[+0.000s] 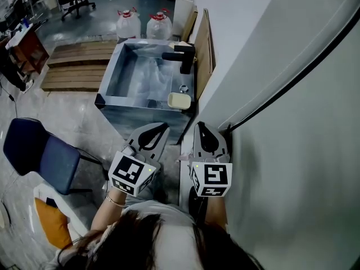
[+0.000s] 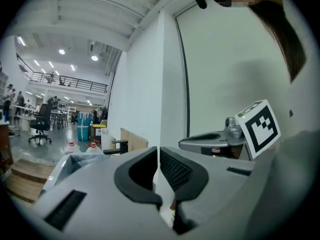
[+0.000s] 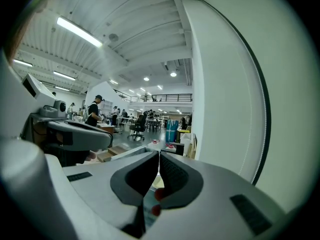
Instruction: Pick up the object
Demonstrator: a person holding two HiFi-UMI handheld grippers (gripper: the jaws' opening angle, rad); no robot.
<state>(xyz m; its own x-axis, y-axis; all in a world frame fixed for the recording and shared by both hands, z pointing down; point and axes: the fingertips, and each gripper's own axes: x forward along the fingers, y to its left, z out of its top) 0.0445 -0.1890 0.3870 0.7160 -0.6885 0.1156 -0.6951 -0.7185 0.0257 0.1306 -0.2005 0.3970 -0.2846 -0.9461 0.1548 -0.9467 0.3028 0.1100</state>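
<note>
A pale yellow block (image 1: 179,100), maybe a sponge or soap, lies at the front right corner of a steel sink (image 1: 112,83) with a black tap (image 1: 181,55). Both grippers hang close to the person's body, short of the sink. My left gripper (image 1: 158,129) is shut with nothing between its jaws; in its own view the fingertips (image 2: 158,153) meet. My right gripper (image 1: 200,129) sits beside it by the wall, also shut and empty, pads (image 3: 159,158) pressed together. Each gripper shows in the other's view: the right gripper (image 2: 215,140) and the left gripper (image 3: 75,132).
A white wall (image 1: 281,94) runs along the right, with a wooden board (image 1: 203,38) leaning on it beside the sink. A blue chair (image 1: 42,153) stands at the left. Wooden pallets (image 1: 79,66) and two water jugs (image 1: 128,24) sit beyond the sink.
</note>
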